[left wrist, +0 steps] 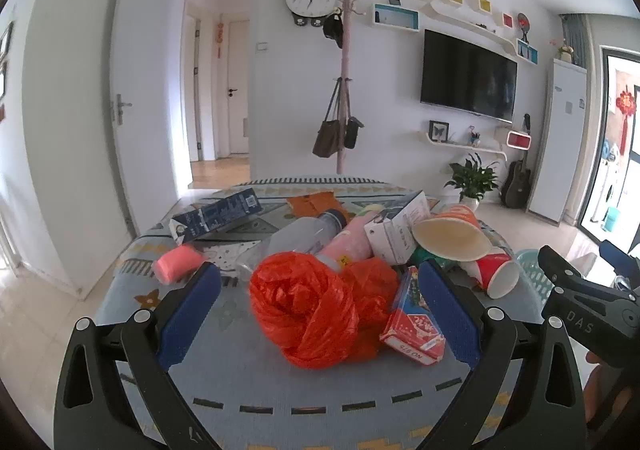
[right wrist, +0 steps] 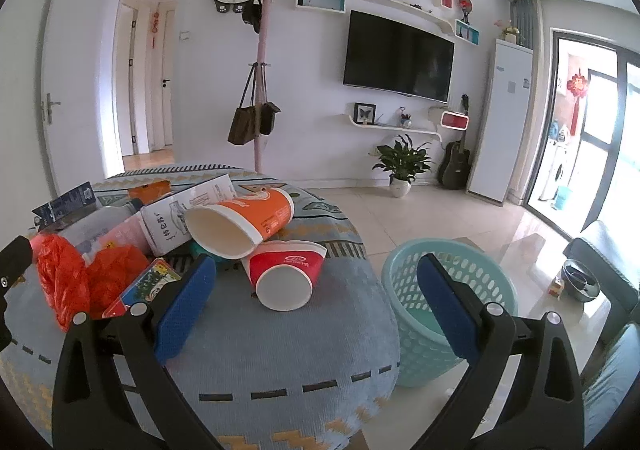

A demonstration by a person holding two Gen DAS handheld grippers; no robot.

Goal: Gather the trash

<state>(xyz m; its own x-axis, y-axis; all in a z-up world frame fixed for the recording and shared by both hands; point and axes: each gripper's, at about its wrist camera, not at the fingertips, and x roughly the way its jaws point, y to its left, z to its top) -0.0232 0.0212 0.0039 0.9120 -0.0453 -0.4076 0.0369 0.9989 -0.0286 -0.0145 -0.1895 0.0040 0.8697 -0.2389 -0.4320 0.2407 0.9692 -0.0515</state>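
Orange crumpled plastic bag [left wrist: 316, 310] sits between the spread fingers of our left claw [left wrist: 320, 298] on the blue patterned cloth-covered desk [left wrist: 256, 390], while our right claw [right wrist: 316, 286], also spread, frames a toppled red paper cup [right wrist: 286, 274] beside the teal perforated plastic basket [right wrist: 432, 314] on the floor.

A round surface covered in a grey-blue patterned cloth [left wrist: 248, 382] fills the lower half of both views. On it, at the centre of the left view, lies a crumpled orange plastic bag [left wrist: 316, 310], with a red carton [left wrist: 414, 324] just right of it. A pink roll [left wrist: 176, 264] sits at mid-left, a dark blue box [left wrist: 218, 216] beyond it. A red paper cup [right wrist: 286, 274] lies on its side, an orange cup [right wrist: 244, 220] tilted above it.
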